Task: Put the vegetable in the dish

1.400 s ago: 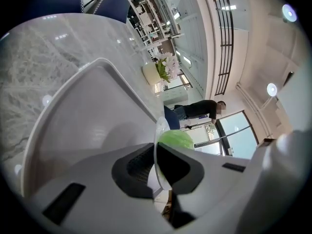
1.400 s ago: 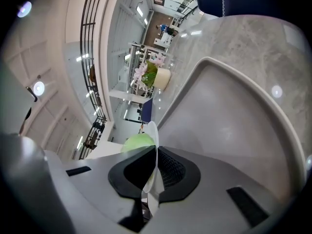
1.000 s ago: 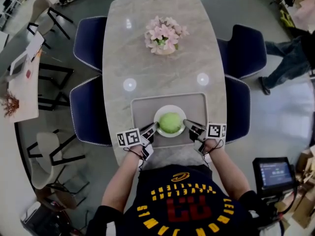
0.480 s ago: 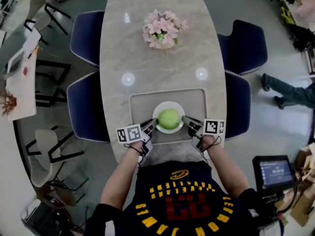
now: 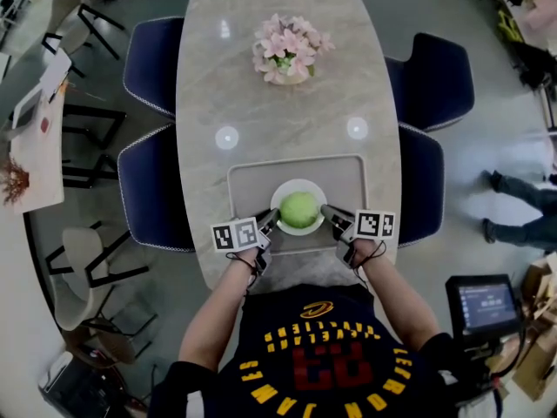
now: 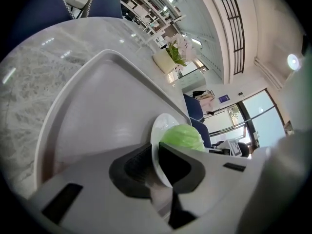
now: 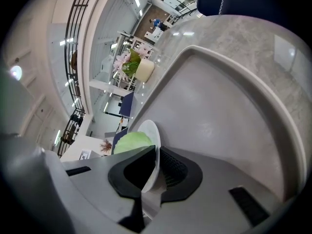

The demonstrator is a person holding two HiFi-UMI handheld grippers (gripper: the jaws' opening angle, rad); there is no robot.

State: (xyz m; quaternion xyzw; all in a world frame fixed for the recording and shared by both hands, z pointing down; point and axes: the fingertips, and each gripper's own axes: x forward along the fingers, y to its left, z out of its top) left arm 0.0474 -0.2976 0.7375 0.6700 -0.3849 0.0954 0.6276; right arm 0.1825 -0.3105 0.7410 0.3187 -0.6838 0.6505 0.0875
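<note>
A round green vegetable (image 5: 298,208) lies in a white dish (image 5: 284,224) on a grey tray (image 5: 252,181). My left gripper (image 5: 271,220) is shut on the dish's left rim, and my right gripper (image 5: 327,212) is shut on its right rim. In the left gripper view the dish (image 6: 157,139) passes edge-on between the jaws with the vegetable (image 6: 182,137) behind it. The right gripper view shows the same from the other side: the dish (image 7: 151,141) pinched at its rim and the vegetable (image 7: 130,141) resting on it.
A pot of pink flowers (image 5: 287,50) stands at the far end of the marble table (image 5: 287,120). Dark blue chairs (image 5: 150,68) line both sides. A small screen (image 5: 486,304) is at my lower right.
The dish with the vegetable has held its place on the tray. Both hands shifted slightly inward along the rim. A person at the right walked further off.
</note>
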